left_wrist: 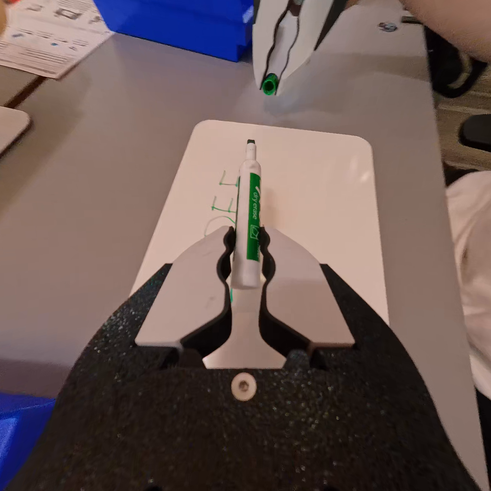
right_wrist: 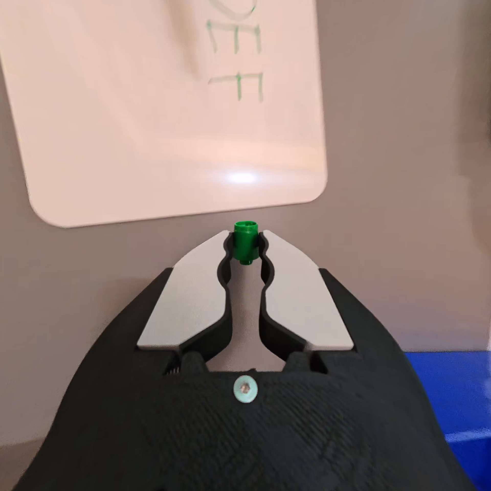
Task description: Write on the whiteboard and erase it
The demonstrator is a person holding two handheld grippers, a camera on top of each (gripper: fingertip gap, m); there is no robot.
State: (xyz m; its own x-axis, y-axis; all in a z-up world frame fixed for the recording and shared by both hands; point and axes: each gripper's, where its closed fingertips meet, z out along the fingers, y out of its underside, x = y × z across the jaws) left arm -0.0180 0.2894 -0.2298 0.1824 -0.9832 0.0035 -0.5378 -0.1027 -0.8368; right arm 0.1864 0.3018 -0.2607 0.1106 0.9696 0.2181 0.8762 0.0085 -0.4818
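Observation:
A small white whiteboard [left_wrist: 305, 212] lies flat on the grey table and bears green handwriting [left_wrist: 225, 196]. My left gripper [left_wrist: 247, 231] is shut on a white and green dry-erase marker [left_wrist: 249, 212], uncapped, with its dark tip pointing away over the board. My right gripper [right_wrist: 245, 233] is shut on the green marker cap [right_wrist: 245, 244] and hovers just off the board's near edge [right_wrist: 186, 212]; the green writing [right_wrist: 236, 61] shows at the top. The right gripper with the cap [left_wrist: 269, 86] also shows beyond the board in the left wrist view.
Blue bins [left_wrist: 180, 24] stand behind the board, and another blue bin [right_wrist: 451, 411] lies at the lower right. Printed papers [left_wrist: 47, 37] lie at the far left. A person's arm [left_wrist: 451, 26] and white clothing [left_wrist: 473, 265] are at the right edge. There is about 20 centimeters between the tips of the two grippers.

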